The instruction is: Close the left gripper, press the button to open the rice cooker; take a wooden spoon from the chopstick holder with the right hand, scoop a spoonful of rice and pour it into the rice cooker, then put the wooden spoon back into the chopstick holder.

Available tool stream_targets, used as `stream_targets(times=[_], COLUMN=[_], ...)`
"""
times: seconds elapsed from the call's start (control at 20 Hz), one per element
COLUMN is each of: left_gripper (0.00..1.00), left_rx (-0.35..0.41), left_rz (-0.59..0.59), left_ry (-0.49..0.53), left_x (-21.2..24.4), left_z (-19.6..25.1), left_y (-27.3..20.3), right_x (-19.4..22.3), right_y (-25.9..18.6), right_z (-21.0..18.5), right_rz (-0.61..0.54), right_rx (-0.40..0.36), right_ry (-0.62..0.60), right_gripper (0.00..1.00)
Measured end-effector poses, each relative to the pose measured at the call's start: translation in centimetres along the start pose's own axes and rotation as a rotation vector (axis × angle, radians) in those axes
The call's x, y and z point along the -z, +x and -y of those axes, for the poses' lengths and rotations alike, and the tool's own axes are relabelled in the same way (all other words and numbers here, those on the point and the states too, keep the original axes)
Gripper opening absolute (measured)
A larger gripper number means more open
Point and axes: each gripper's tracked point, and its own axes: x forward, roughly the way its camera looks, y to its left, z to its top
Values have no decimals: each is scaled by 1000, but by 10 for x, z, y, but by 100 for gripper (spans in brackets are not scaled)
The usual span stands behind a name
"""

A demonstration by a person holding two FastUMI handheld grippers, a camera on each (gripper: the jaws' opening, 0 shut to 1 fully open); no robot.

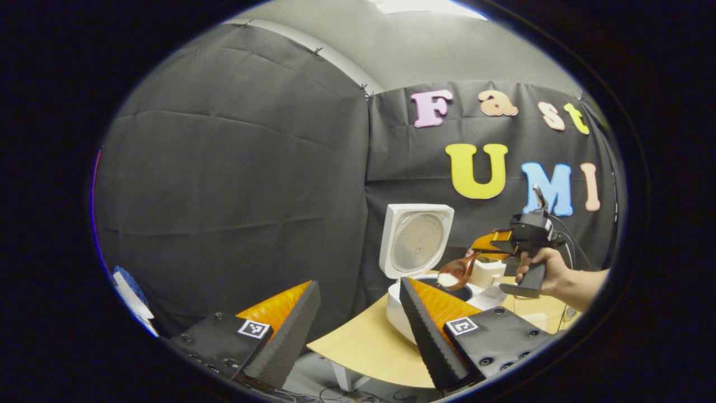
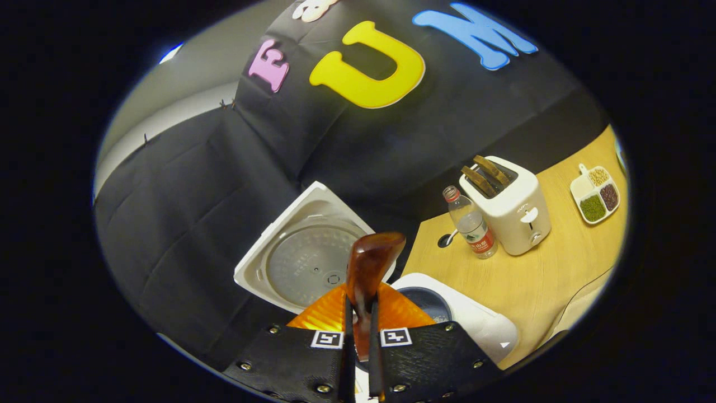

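On the desk (image 2: 520,285) the rice cooker (image 1: 400,313) stands with its lid up. The right claw (image 2: 358,313) pinches the wooden spoon (image 2: 369,263), whose bowl holds white rice (image 1: 447,279) above the cooker's pot. The left claw (image 1: 358,319) is spread, apart. A compartment dish (image 2: 596,193) holds grains.

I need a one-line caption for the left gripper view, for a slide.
Right claw holds a wooden spoon of rice over the open rice cooker; left claw open.
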Motion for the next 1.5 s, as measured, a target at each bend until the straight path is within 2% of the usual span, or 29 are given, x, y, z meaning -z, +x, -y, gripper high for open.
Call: stream_targets(times=[0.25,0.65,0.8,0.95,1.1,1.2,1.35,1.5], left_gripper=[98,99,99,99,99,99,99,99], left_rx=[-13,-19,-13,-10,-8,-5,-3,-8], left_rz=[-11,-19,-19,-19,-15,-13,-11,-6], left_ry=[0,-18,-18,-14,-13,-11,-12,-14], left_x=[5,10,10,9,7,7,5,4], left_z=[-5,-6,-4,-2,-1,0,1,0], left_y=[-3,-4,-6,-6,-7,-6,-8,-8], right_x=[16,8,4,1,-4,-3,3,1], right_y=[11,13,11,7,2,3,4,3], right_z=[-4,-12,-21,-34,-42,-40,-35,-30], right_rz=[-17,27,42,64,107,108,88,62], right_rx=[26,75,70,64,90,107,111,89], right_ry=[-187,-510,-632,-803,-992,-1072,-1074,-926], right_gripper=[9,9,9,10,10,9,10,10])
